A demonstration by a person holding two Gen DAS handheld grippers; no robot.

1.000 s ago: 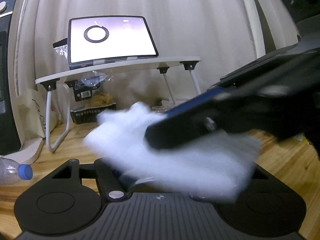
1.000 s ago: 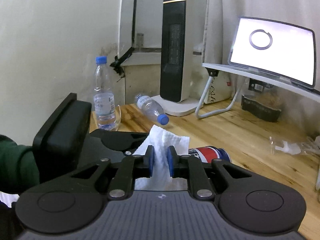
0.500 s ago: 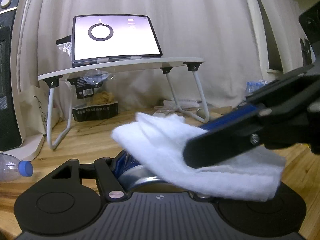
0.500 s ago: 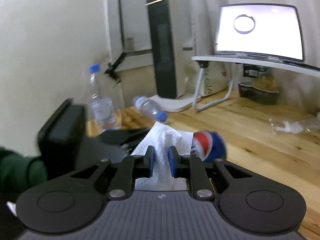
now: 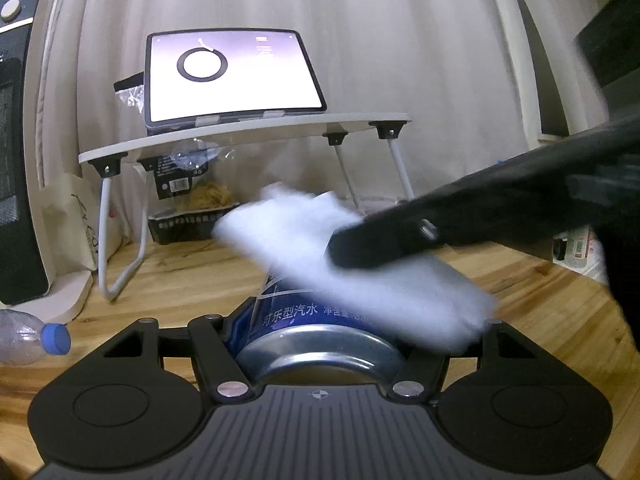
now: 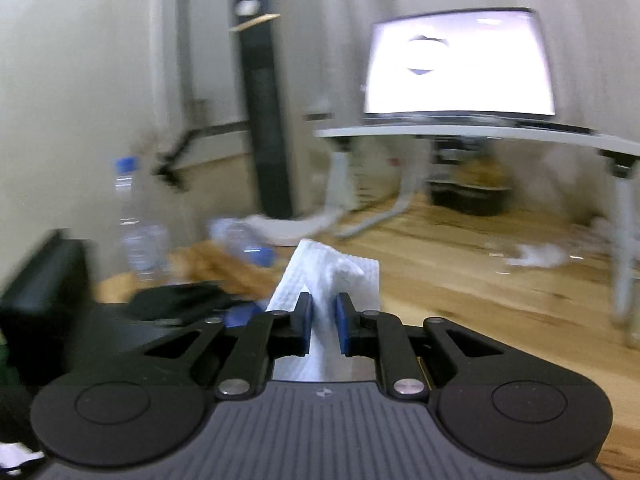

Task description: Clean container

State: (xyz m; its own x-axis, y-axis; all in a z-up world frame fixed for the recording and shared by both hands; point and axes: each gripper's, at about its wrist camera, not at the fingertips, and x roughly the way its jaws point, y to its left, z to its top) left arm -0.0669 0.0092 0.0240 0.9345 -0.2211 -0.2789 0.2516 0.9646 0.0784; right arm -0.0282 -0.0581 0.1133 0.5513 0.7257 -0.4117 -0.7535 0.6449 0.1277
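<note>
The left gripper (image 5: 320, 344) holds a blue drink can (image 5: 288, 316) between its fingers, clamped on the can's sides. The can lies on its side in the grip, above the wooden worktop (image 5: 560, 304). Its long axis runs straight away from the left wrist camera, along the fingers: the round metal end faces the camera, and the far end points toward the small folding table (image 5: 248, 136) and the curtain (image 5: 400, 40) behind it. White Chinese lettering runs across the can's upper side.

The right gripper (image 6: 323, 322) has its fingers narrow, pinching a folded white paper towel (image 6: 332, 276) that sticks up and forward between the blue pads. In the left wrist view, this gripper comes in from the right as a dark, blurred bar, and the towel (image 5: 360, 256) lies across the top of the can, covering its far half. The towel is blurred there.

A lit tablet (image 5: 232, 76) leans on the folding table. A plastic bottle (image 5: 32, 340) lies on the worktop at the left, and another bottle (image 6: 136, 220) stands upright near the wall.
</note>
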